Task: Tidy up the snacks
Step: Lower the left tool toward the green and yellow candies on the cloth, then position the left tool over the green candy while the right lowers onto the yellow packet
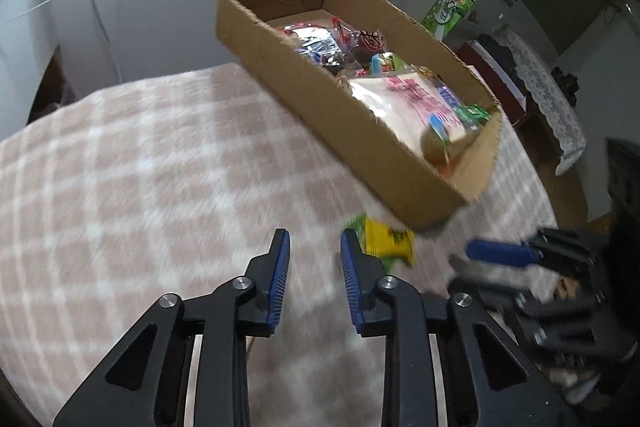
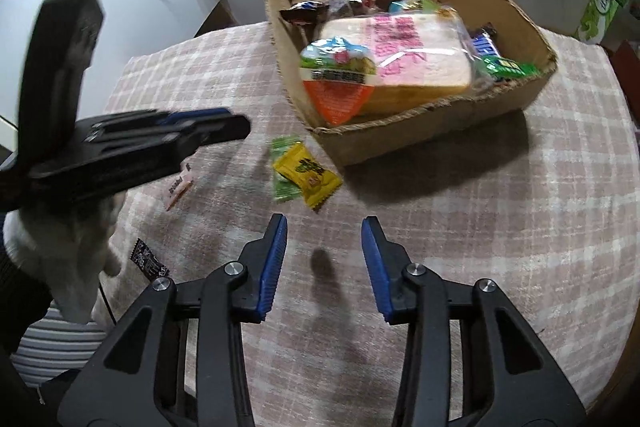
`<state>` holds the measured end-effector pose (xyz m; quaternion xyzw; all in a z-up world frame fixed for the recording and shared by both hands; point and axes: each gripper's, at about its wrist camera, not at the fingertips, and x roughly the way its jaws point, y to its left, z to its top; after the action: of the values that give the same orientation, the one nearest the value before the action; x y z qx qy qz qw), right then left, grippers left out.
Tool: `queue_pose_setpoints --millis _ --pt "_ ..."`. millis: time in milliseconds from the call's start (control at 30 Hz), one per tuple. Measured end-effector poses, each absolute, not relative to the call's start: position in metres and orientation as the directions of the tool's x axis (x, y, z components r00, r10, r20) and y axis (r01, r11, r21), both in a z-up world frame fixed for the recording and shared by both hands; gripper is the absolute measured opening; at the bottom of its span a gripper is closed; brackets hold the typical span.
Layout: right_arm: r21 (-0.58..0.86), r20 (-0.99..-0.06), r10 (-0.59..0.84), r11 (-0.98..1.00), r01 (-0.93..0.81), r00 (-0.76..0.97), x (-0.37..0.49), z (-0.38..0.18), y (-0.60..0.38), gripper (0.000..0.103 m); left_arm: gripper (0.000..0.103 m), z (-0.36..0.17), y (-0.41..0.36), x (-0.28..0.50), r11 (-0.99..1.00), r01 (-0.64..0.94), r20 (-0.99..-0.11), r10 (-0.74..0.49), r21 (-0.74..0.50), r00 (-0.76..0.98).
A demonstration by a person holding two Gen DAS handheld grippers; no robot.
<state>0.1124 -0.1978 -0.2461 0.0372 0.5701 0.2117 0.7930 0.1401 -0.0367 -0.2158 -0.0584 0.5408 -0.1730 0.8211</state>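
At twelve o'clock on our table (image 2: 480, 227) sits the cardboard box (image 2: 400, 143), already collecting snacks. Just below it, the yellow candy (image 2: 308, 173) lies loose, so we hover the left gripper (image 1: 315, 239) and right gripper (image 2: 324, 227) released, grasping nothing.

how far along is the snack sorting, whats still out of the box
Mostly done: the cardboard box already holds bread and many wrapped snacks. In hand: nothing; the left gripper and right gripper are empty. Left on the cloth: yellow-green packet, pink wrapper, black wrapper.
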Motion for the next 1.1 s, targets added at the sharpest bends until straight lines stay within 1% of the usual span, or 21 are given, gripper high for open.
queue_pose_setpoints --millis 33,133,267,533,833,933,1100 --pt "0.302 -0.888 0.378 0.909 -0.288 0.262 0.113 -0.246 -0.201 0.041 0.019 -0.217 -0.04 0.144 0.934 0.229 -0.869 -0.344 -0.276 0.356" --pt "0.305 -0.889 0.375 0.913 -0.269 0.264 0.112 -0.247 -0.21 0.041 0.016 -0.224 -0.049 0.152 0.932 0.253 -0.875 -0.338 -0.26 0.346" --pt "0.305 -0.892 0.369 0.917 -0.256 0.261 0.112 -0.25 -0.217 0.04 0.015 -0.233 -0.06 0.154 0.926 0.296 -0.882 -0.332 -0.236 0.334" --pt "0.3 -0.897 0.361 0.921 -0.249 0.254 0.116 -0.255 -0.219 0.04 0.015 -0.234 -0.08 0.14 0.871 0.423 -0.876 -0.388 -0.248 0.285" --pt "0.293 -0.907 0.354 0.92 -0.259 0.229 0.104 -0.259 -0.224 0.04 0.015 -0.234 -0.1 0.113 0.823 0.501 -0.876 -0.425 -0.268 0.229" --pt "0.328 -0.9 0.375 0.919 -0.22 0.223 0.108 -0.261 -0.229 0.04 0.015 -0.232 -0.099 0.105 0.825 0.493 -0.875 -0.427 -0.276 0.226" --pt "0.423 -0.878 0.438 0.899 -0.118 0.193 0.122 -0.268 -0.233 0.04 0.015 -0.223 -0.078 0.093 0.86 0.414 -0.861 -0.43 -0.298 0.272"
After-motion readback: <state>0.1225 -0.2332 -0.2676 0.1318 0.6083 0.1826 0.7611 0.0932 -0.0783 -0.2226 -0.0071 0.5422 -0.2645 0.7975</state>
